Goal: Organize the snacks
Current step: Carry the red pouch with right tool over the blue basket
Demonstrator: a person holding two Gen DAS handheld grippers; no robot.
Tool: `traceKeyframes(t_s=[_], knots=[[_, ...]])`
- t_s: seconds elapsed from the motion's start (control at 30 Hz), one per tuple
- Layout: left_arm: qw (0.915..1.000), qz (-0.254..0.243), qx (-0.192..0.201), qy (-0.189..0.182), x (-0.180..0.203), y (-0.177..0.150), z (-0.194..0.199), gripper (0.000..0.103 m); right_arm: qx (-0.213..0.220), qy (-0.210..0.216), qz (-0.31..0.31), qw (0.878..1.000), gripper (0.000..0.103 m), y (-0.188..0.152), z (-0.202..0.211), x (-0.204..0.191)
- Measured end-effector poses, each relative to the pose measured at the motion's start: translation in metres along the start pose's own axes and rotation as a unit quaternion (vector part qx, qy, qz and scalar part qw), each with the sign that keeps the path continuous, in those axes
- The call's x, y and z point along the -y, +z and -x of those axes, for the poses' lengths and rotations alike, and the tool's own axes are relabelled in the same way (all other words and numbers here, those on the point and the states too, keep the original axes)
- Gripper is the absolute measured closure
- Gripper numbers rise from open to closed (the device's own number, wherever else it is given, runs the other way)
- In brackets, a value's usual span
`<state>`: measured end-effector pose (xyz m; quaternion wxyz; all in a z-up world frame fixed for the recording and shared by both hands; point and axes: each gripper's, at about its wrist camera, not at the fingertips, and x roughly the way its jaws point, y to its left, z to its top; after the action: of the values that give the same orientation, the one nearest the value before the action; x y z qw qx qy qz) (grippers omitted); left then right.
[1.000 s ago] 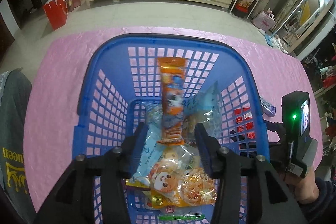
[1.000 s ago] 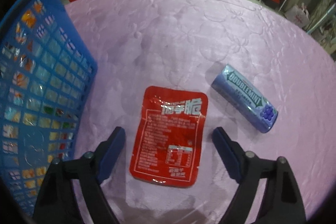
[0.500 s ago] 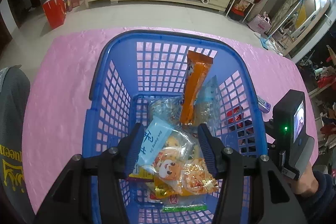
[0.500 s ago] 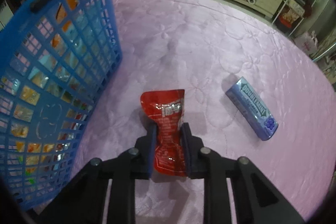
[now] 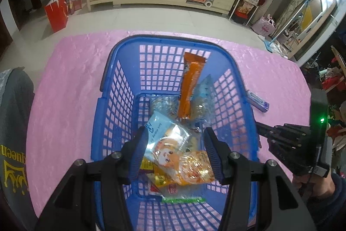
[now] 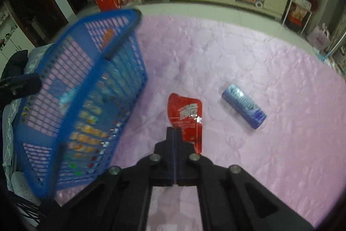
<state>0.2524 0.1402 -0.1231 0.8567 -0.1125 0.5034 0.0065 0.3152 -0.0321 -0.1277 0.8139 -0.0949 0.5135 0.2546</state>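
- The right tongs (image 6: 174,133) are closed flat, pad against pad, pinching the near edge of a small red foil snack packet (image 6: 186,116) with white lettering. The packet stands out ahead of the tips and slightly to their right, its long axis roughly in line with the tongs, its far end crumpled and curling. It looks lifted clear of the desk, though I cannot be sure of the gap under it.
- The left tongs (image 5: 176,151) stand partly open with nothing pressed between the pads; they hover over the near half of the basket, above the packets lying inside.
- The relation that matters: the tall blue plastic lattice basket (image 6: 121,21) stands to the left of the held packet, its rim higher than the packet. My judgement is that the next move calls for a rise and a carry leftward over that rim before letting go. The right hand has the packet, so it is the one to do it; the left tongs sit over the drop zone and may need to clear.
- Inside the basket lie a long orange wrapper (image 5: 190,88) leaning on the far wall, a pale blue sachet (image 5: 155,125), clear bags and orange-yellow cartoon-printed packets (image 5: 183,161).
- A blue-violet cylindrical gum tube (image 6: 244,106) lies on its side on the pink quilted desk cover (image 6: 259,57), to the right of the red packet and apart from it, its axis slanting away to the left. It seems the last item left outside.
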Motion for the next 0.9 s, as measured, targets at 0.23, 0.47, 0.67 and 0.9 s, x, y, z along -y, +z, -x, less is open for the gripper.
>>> traceKeyframes(t_s=[0.23, 0.47, 0.67, 0.9], knots=[[0.9998, -0.007, 0.020, -0.003, 0.005, -0.015, 0.037, 0.053, 0.045, 0.003, 0.020, 0.999, 0.101, -0.003, 0.061, -0.029], [0.9992, -0.003, 0.039, -0.006, -0.004, -0.027, 0.069, 0.053, 0.079, 0.014, 0.046, 0.996, 0.101, 0.008, 0.102, -0.063], [0.9990, 0.005, 0.045, 0.001, -0.020, -0.037, 0.083, 0.053, 0.082, 0.030, 0.054, 0.995, 0.101, 0.014, 0.109, -0.086], [0.9983, 0.019, 0.055, 0.004, -0.047, -0.041, 0.091, 0.053, 0.075, 0.038, 0.080, 0.993, 0.101, 0.029, 0.096, -0.116]])
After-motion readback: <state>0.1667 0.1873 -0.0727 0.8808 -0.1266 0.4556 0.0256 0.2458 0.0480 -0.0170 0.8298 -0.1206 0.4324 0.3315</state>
